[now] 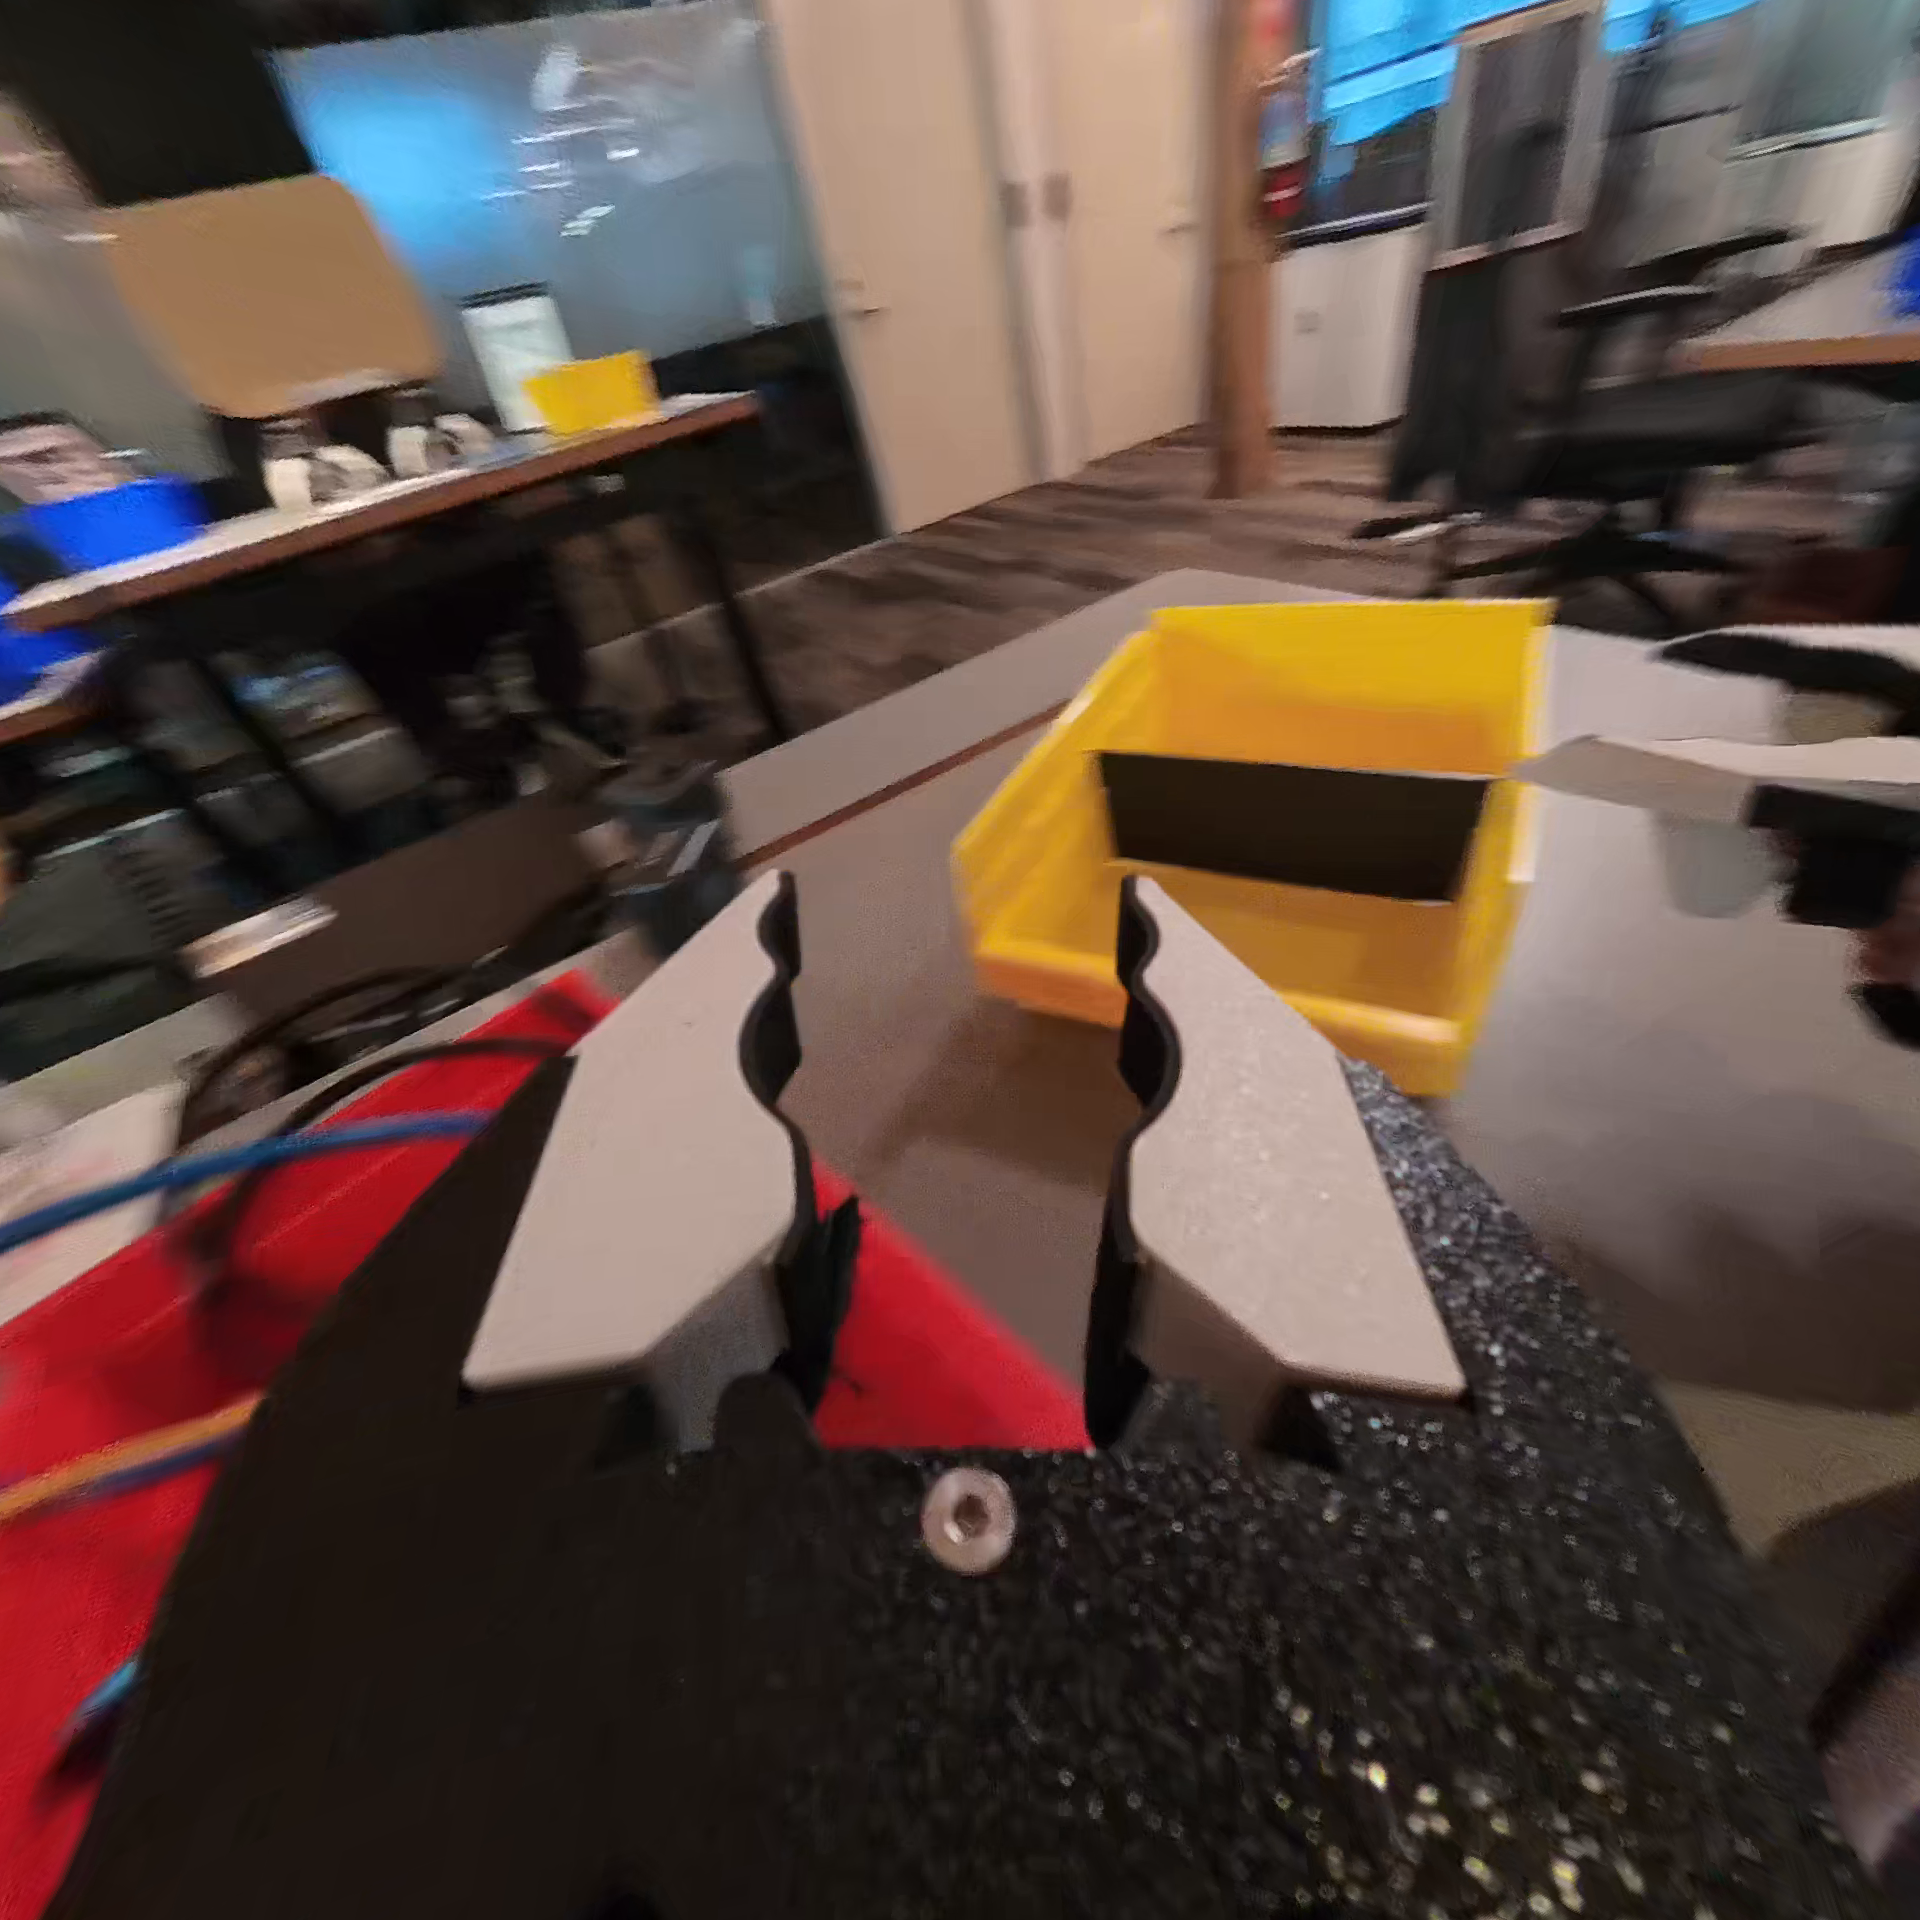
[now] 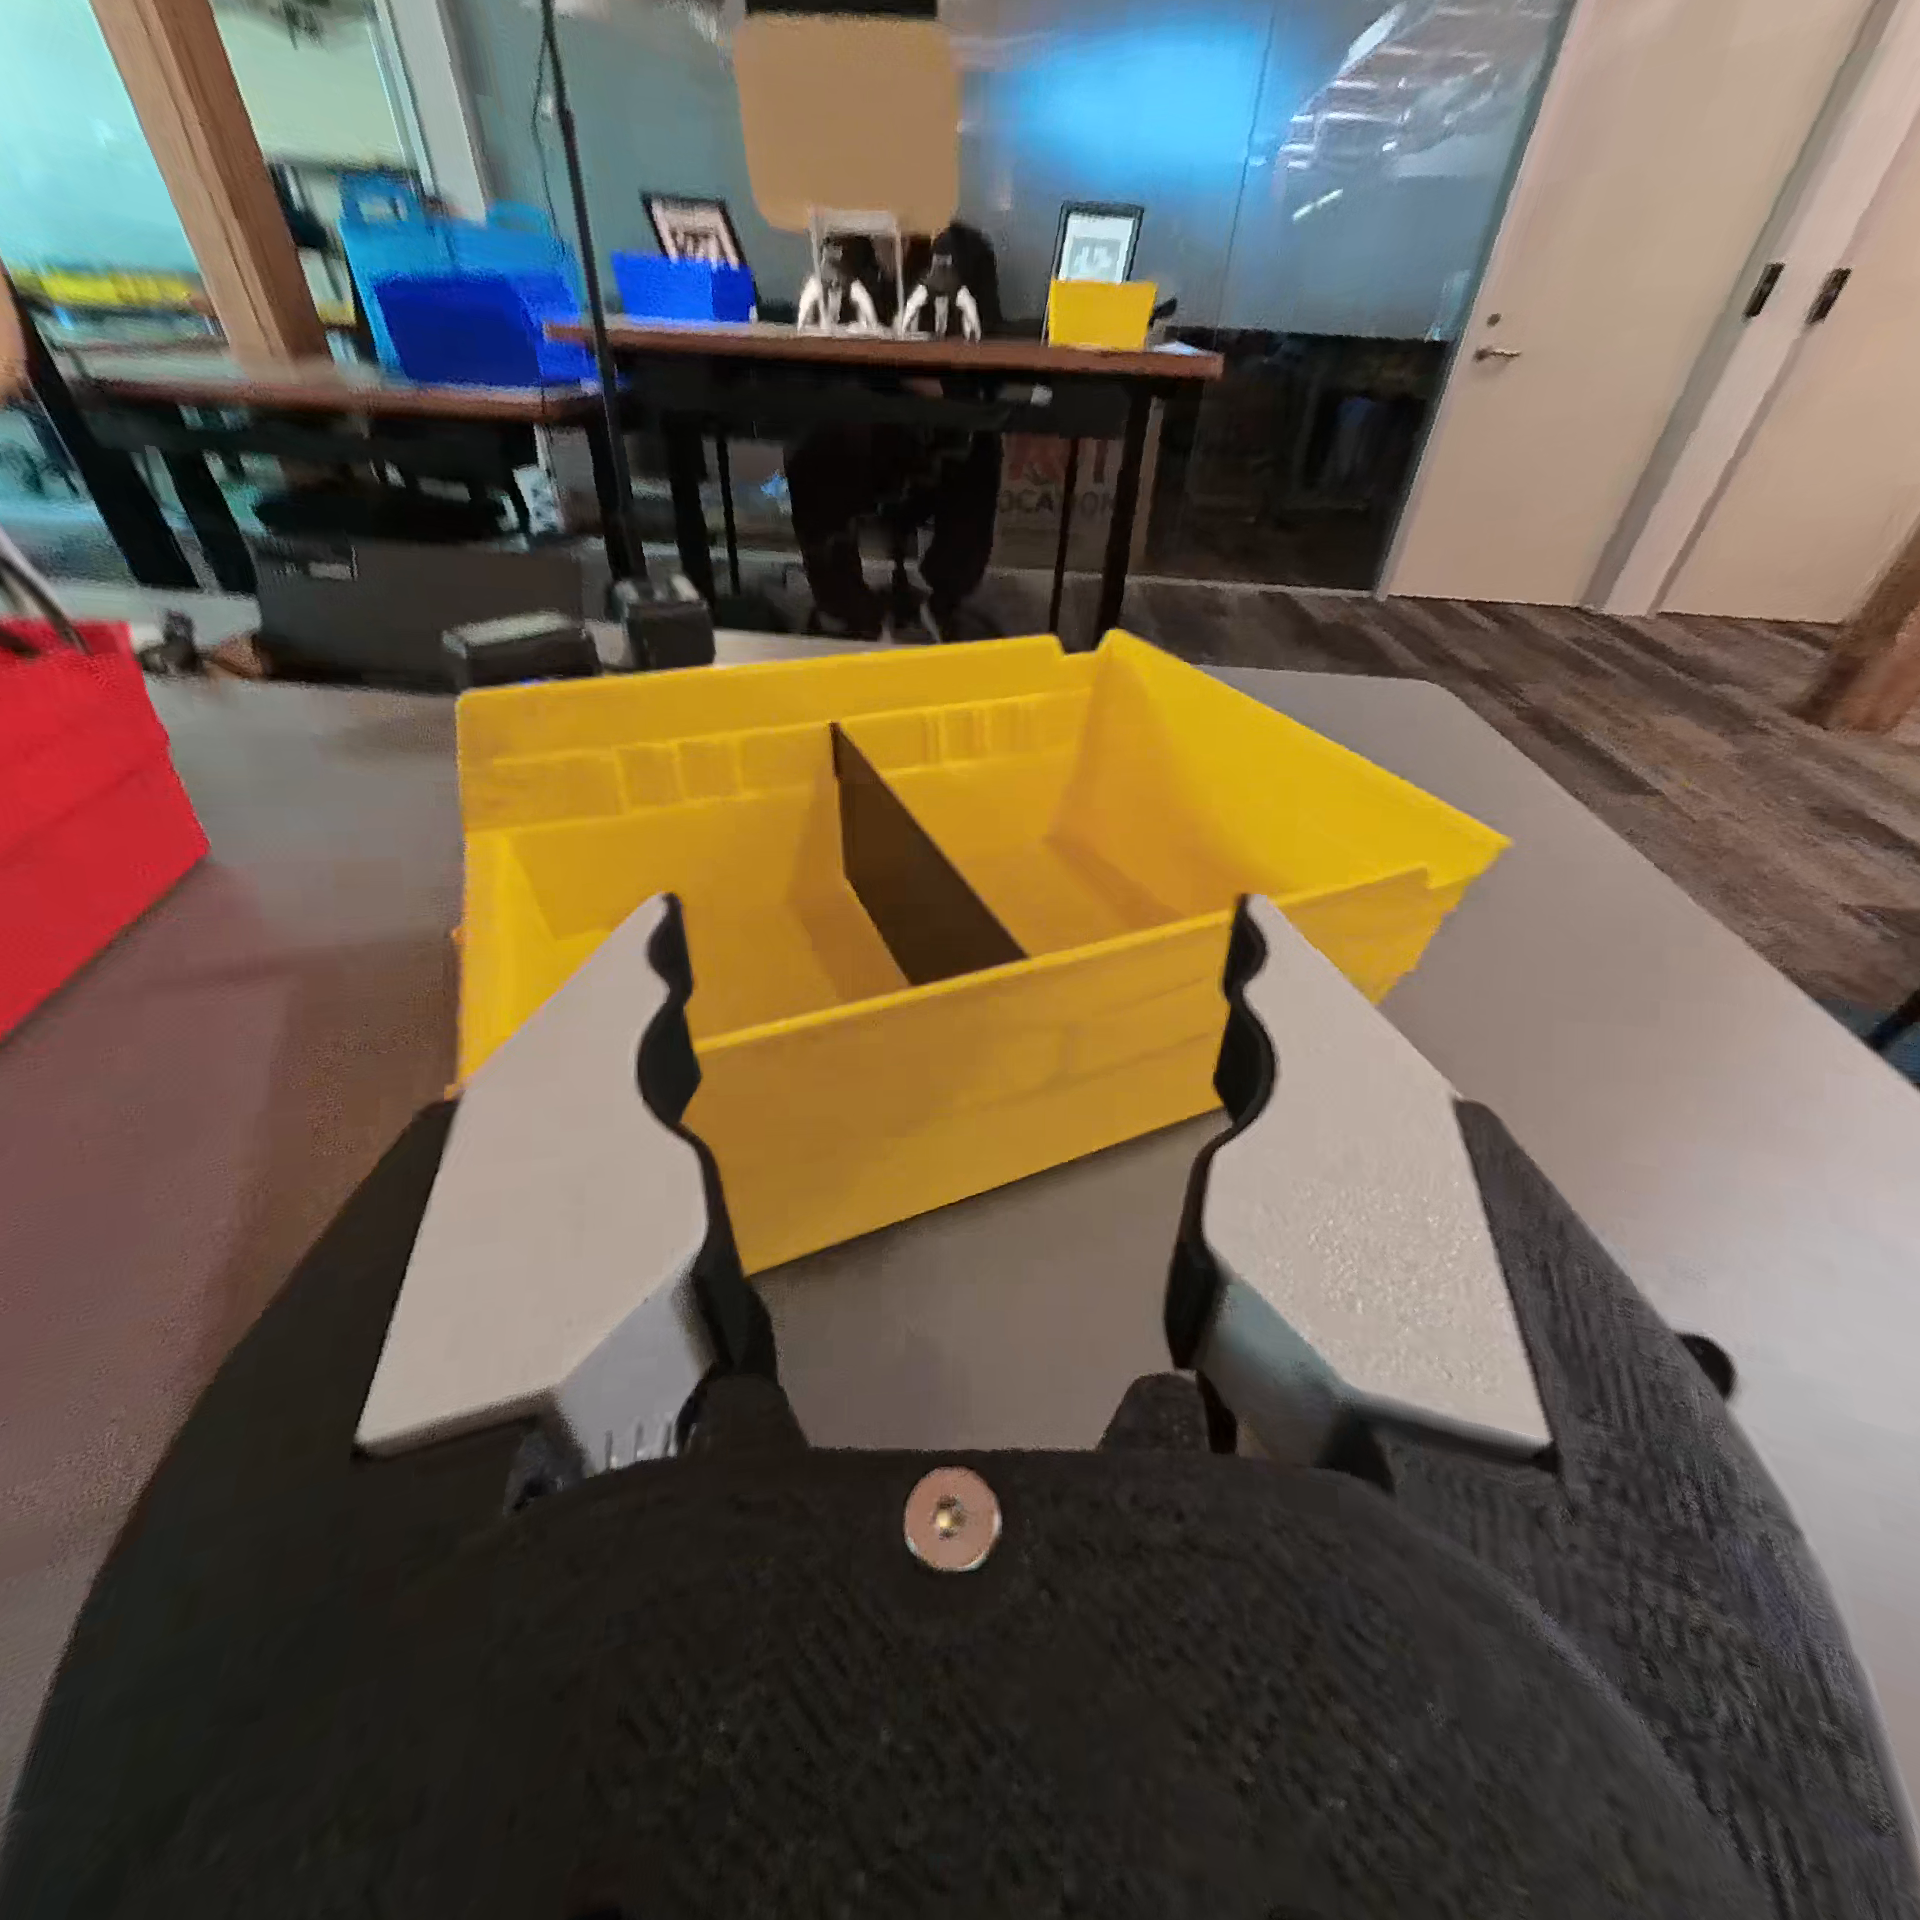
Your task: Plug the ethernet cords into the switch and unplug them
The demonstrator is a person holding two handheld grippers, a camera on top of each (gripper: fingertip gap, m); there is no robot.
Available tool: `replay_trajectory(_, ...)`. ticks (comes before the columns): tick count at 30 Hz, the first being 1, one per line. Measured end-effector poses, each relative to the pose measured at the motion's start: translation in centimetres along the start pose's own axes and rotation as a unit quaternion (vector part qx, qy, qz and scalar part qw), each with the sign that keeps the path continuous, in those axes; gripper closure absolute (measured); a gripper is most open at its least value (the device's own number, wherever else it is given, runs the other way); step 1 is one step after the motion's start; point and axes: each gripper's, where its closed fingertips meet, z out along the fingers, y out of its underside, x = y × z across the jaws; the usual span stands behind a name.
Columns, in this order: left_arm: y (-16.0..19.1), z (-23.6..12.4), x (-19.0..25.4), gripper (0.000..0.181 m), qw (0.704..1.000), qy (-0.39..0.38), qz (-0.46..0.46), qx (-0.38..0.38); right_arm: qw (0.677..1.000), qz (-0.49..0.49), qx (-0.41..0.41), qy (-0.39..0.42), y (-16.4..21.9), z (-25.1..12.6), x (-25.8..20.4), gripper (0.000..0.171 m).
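Note:
My left gripper (image 1: 961,899) is open and empty, held above the right edge of a red bin (image 1: 935,1340). A blue ethernet cord (image 1: 249,1169) and a black cord (image 1: 416,1060) run over that red bin at the left, and an orange cord (image 1: 114,1460) lies lower left. My right gripper (image 2: 956,920) is open and empty, just in front of a yellow bin (image 2: 935,1122). The right gripper's fingertip (image 1: 1621,774) also shows at the right edge of the left wrist view. No switch is in view.
The yellow bin (image 1: 1226,956) has a black divider (image 2: 914,883) and both halves look empty. The red bin (image 2: 73,821) stands to its left on the grey table (image 2: 1621,1091). Desks, chairs and a seated person are beyond the table.

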Motion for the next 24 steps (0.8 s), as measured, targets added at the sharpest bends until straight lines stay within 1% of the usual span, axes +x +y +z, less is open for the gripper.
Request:
replay_trajectory(1, 0.7, -1.4, -2.1, 0.120, 0.999, -0.036, 0.004, -0.014, 1.000, -0.020, -0.012, 0.001, 0.0, 0.4, -0.9, 0.058)
replay_trajectory(2, 1.7, -2.9, -4.5, 0.119, 0.996, -0.079, 0.011, -0.039, 0.999, -0.040, -0.023, 0.005, 0.0, 0.7, -1.6, 0.051)
replay_trajectory(4, 3.5, -6.3, -9.5, 0.115, 0.981, -0.174, 0.017, -0.080, 0.997, -0.065, -0.040, 0.015, 0.2, 1.4, -2.4, 0.043)
replay_trajectory(6, 5.2, -9.2, -12.8, 0.112, 0.968, -0.231, -0.004, -0.098, 0.997, -0.060, -0.051, 0.012, 0.4, 2.1, -3.3, 0.042)
replay_trajectory(8, 7.4, -11.2, -14.5, 0.107, 0.957, -0.263, -0.031, -0.120, 0.997, -0.050, -0.060, 0.009, 0.3, 3.0, -3.9, 0.040)
replay_trajectory(10, 9.7, -12.4, -15.3, 0.108, 0.947, -0.284, -0.041, -0.145, 0.995, -0.061, -0.080, 0.011, 0.6, 3.8, -4.2, 0.037)
replay_trajectory(13, 13.0, -13.2, -15.7, 0.107, 0.932, -0.300, -0.039, -0.197, 0.988, -0.093, -0.124, 0.012, 2.0, 4.1, -4.0, 0.038)
replay_trajectory(15, 14.8, -13.1, -15.5, 0.105, 0.928, -0.291, -0.062, -0.222, 0.986, -0.094, -0.133, 0.020, 2.3, 3.7, -2.9, 0.047)
replay_trajectory(16, 15.5, -13.1, -15.3, 0.105, 0.928, -0.282, -0.076, -0.233, 0.987, -0.089, -0.134, 0.022, 2.3, 3.3, -2.2, 0.054)
replay_trajectory(18, 16.8, -13.2, -15.3, 0.105, 0.923, -0.273, -0.098, -0.254, 0.987, -0.079, -0.138, 0.035, 2.1, 2.3, 0.0, 0.061)
replay_trajectory(20, 17.5, -13.4, -15.4, 0.107, 0.918, -0.270, -0.114, -0.266, 0.986, -0.064, -0.143, 0.051, 2.0, 1.1, 2.6, 0.064)
replay_trajectory(22, 18.2, -13.6, -15.6, 0.109, 0.913, -0.271, -0.122, -0.278, 0.978, -0.061, -0.180, 0.079, 3.0, -0.1, 5.5, 0.065)
replay_trajectory(24, 18.9, -13.7, -15.7, 0.109, 0.908, -0.271, -0.126, -0.293, 0.977, -0.047, -0.191, 0.087, 3.5, -0.7, 7.0, 0.064)
